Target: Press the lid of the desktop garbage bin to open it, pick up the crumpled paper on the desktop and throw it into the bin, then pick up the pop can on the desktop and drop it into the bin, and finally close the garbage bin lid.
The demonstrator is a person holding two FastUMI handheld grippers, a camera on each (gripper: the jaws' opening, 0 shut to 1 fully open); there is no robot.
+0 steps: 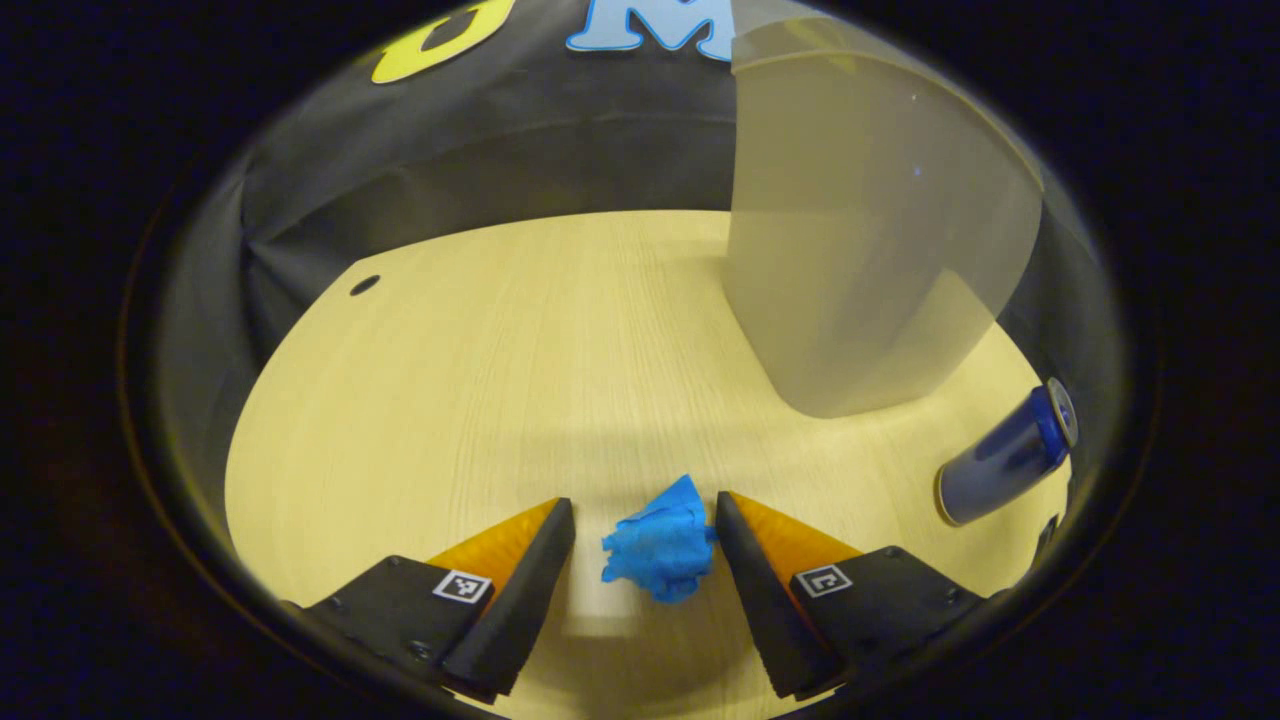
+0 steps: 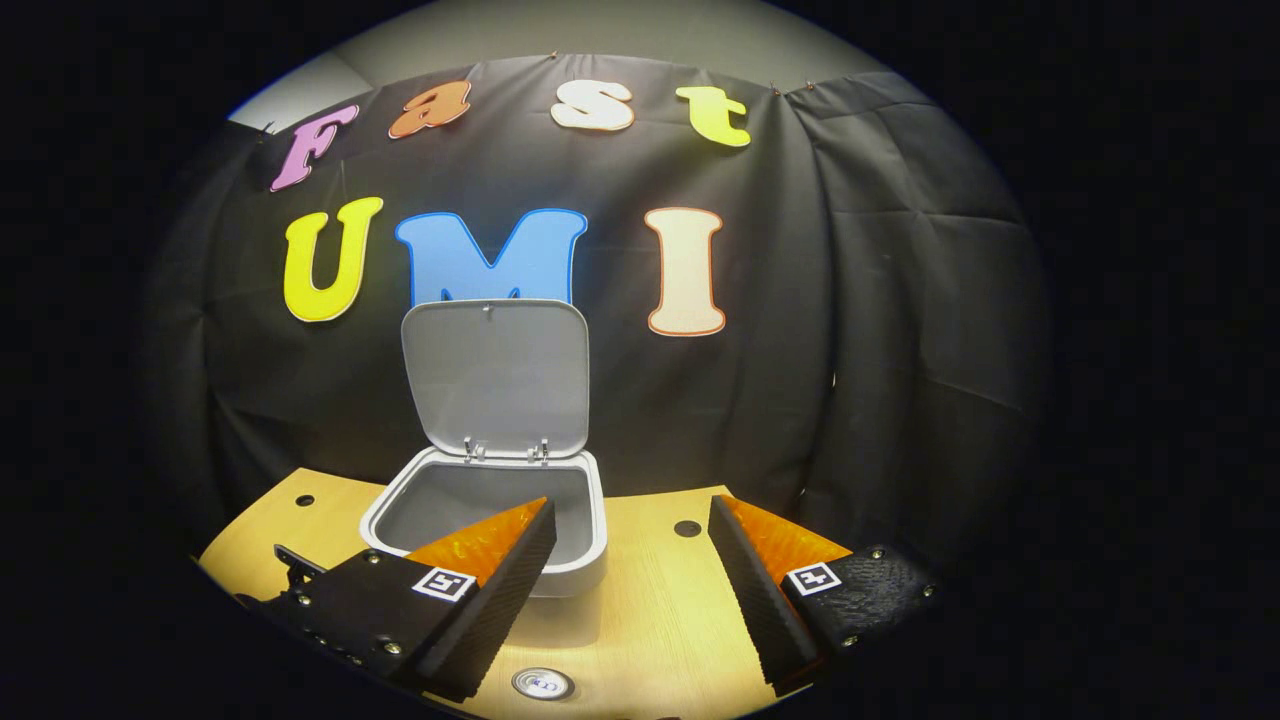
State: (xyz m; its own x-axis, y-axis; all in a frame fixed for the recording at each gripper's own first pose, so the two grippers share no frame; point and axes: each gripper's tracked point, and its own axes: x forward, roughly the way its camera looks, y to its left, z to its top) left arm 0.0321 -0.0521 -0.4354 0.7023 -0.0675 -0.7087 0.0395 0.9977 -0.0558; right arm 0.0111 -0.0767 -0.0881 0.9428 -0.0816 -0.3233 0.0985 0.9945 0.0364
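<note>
- Left hand-held gripper [image 1: 645,510]: fingers apart, low over the surface [image 1: 480,380], blue crumpled paper [image 1: 660,545] between them, unclamped.
- Pop can [image 1: 1005,458] on its side near the surface's right edge, beside the bin [image 1: 860,250].
- Right hand-held gripper [image 2: 632,515]: fingers apart, empty; lid [image 2: 495,375] upright.

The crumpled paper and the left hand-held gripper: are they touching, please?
Cannot tell. In the left gripper view the crumpled paper sits between the open left hand-held gripper fingers, seemingly brushing one, with bare desktop beside the other.
</note>
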